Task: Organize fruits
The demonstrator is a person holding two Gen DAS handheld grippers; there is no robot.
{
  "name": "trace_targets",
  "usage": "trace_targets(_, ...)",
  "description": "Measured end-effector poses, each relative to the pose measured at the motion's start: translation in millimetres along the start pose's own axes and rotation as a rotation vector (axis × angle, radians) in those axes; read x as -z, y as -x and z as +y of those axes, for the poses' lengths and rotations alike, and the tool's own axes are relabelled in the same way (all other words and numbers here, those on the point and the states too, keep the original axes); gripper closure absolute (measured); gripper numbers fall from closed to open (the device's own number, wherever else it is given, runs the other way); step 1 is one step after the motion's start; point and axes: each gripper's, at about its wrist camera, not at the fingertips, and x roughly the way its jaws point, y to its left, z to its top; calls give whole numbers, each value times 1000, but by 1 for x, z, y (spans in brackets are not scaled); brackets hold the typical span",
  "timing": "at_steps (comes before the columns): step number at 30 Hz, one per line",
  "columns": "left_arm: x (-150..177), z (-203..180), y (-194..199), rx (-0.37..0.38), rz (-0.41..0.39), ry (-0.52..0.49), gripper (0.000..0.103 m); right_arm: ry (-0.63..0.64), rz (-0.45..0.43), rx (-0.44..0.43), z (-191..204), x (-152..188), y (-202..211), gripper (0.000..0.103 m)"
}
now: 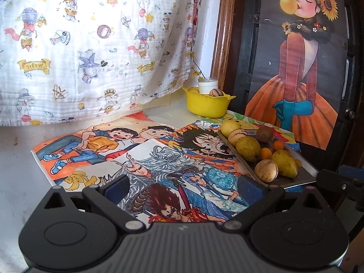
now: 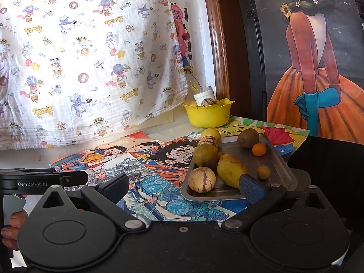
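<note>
In front of me a pale tabletop (image 1: 20, 170) carries overlapping cartoon drawings (image 1: 145, 159). On the drawings to my right sits a metal tray (image 2: 279, 166) holding fruit. Behind it stands a yellow bowl (image 2: 208, 116), and a white jar (image 1: 208, 84) just behind the bowl.

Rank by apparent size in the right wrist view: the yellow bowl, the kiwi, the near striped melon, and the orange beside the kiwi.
1. Yellow bowl, largest though farthest away.
2. Near striped melon, helped by sitting closest to the camera.
3. Kiwi, clearly smaller-looking, but farther back, so true order with the melon is unsure.
4. Orange, smallest.
</note>
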Motion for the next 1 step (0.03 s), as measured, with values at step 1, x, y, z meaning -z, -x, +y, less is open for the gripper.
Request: trace_targets(1,0,0,-1,0,1,0,0,-2,2,0,-1,-1,-1,1)
